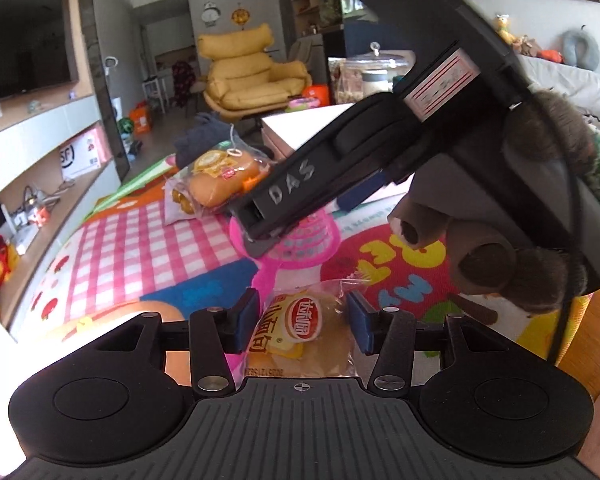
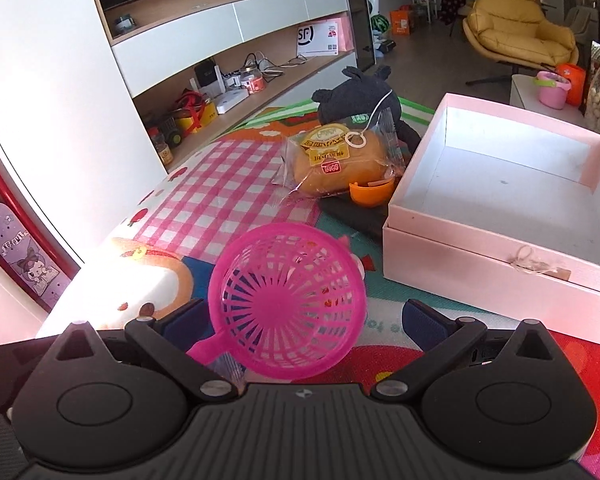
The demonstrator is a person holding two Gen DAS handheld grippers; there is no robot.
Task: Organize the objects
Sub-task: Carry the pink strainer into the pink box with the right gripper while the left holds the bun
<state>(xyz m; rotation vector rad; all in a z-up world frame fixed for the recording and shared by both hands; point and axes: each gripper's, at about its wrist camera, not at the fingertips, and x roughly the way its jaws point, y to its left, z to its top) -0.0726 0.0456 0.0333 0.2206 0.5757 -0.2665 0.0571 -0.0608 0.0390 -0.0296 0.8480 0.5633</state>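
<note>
bread [image 1: 300, 332] lies on the mat between the parted pads of the left gripper [image 1: 303, 322], untouched; close squarely on the bun, not the wrapper; right gripper [image 2: 300, 320] gapes round the sieve [image 2: 288, 300], contact unclear; box [image 2: 500, 248] waits at two o'clock.

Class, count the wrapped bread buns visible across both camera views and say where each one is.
2. One wrapped bun lies between the left gripper's fingers. The other bun rests on the black plush toy, beside the pink box. More may be hidden.
</note>
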